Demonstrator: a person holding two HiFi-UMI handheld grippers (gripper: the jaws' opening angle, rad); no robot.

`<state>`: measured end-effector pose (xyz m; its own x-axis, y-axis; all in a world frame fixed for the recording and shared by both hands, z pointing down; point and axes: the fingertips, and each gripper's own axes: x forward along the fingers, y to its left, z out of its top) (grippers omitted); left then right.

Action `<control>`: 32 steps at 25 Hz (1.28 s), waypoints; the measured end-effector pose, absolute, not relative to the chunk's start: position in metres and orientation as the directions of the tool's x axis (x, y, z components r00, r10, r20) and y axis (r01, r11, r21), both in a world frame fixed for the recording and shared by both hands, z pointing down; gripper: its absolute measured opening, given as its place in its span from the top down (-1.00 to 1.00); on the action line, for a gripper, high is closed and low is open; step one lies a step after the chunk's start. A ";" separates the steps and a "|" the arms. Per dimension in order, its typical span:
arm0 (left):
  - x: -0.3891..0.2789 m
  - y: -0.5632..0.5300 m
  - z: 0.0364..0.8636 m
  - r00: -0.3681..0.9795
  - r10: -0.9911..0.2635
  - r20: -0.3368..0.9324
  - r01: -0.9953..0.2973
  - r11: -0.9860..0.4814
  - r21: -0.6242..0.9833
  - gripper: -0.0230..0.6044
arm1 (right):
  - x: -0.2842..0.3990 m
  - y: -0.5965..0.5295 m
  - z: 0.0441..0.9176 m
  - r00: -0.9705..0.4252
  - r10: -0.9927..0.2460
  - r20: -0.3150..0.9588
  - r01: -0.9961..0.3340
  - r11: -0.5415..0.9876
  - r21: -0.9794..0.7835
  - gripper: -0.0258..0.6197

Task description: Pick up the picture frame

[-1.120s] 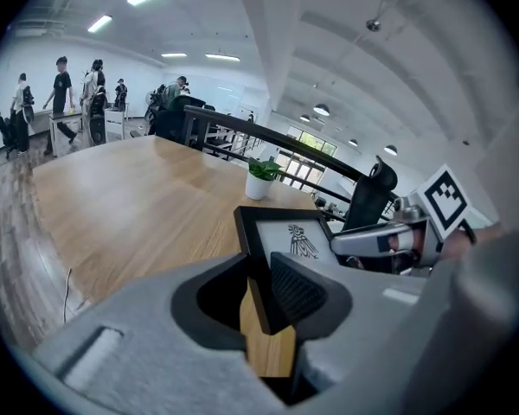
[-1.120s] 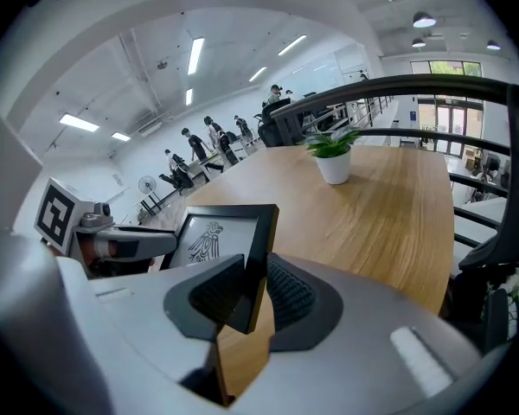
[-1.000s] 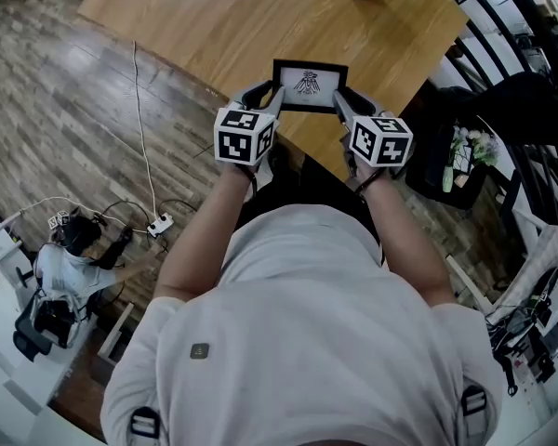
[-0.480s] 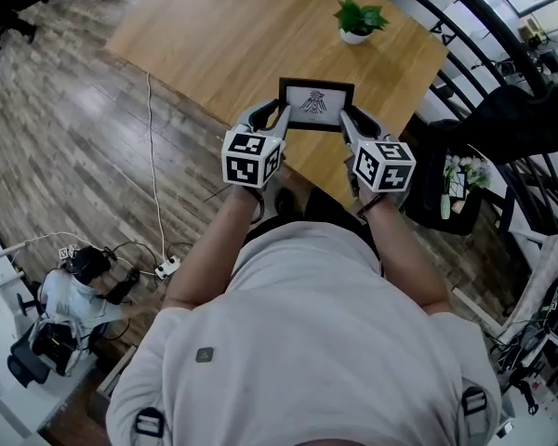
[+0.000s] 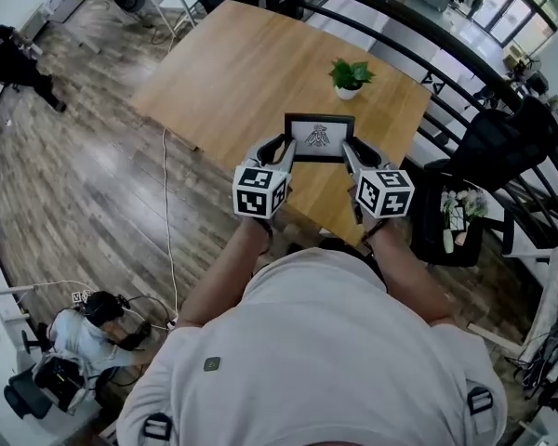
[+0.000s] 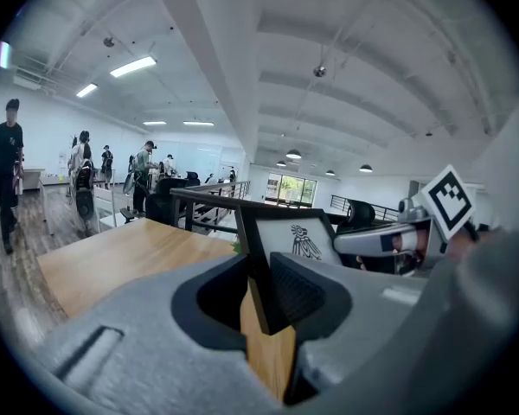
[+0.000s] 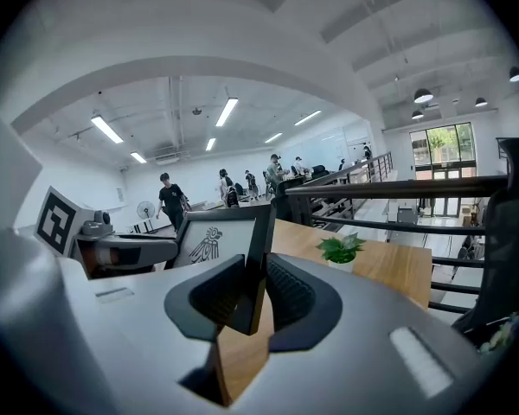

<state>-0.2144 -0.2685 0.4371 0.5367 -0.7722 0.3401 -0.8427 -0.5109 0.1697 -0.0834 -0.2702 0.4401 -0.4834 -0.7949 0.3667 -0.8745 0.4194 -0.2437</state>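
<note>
A black picture frame (image 5: 320,137) with a white print of a dark figure hangs in the air above the wooden table (image 5: 223,72), held from both sides. My left gripper (image 5: 287,149) is shut on its left edge, and my right gripper (image 5: 348,150) is shut on its right edge. In the left gripper view the frame (image 6: 287,240) stands upright between the jaws, with the other gripper (image 6: 389,239) beyond it. The right gripper view shows the frame (image 7: 225,239) clamped edge-on, the left gripper (image 7: 125,251) past it.
A small potted plant (image 5: 350,76) in a white pot stands on the table behind the frame. A dark railing (image 5: 465,91) runs along the right, with a dark chair (image 5: 502,133) and a bag of flowers (image 5: 458,210) beyond. Cables and gear (image 5: 84,333) lie on the floor at left.
Both grippers have lifted the picture frame straight up off the table. The view has tilted up, so the table and plant show lower and farther beneath the frame.
</note>
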 end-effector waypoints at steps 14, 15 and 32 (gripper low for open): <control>-0.195 -0.242 0.424 0.572 -0.761 0.307 -0.819 -0.552 0.160 0.65 | -0.063 -0.240 0.429 -0.459 -0.819 0.344 -0.887 0.396 -0.239 0.63; -0.191 -0.241 0.424 0.573 -0.760 0.307 -0.818 -0.552 0.159 0.65 | -0.060 -0.240 0.428 -0.459 -0.820 0.342 -0.886 0.395 -0.241 0.63; -0.100 -0.189 0.414 0.488 -0.809 0.328 -0.872 -0.473 0.130 0.65 | 0.031 -0.199 0.423 -0.549 -0.773 0.317 -0.832 0.471 -0.293 0.63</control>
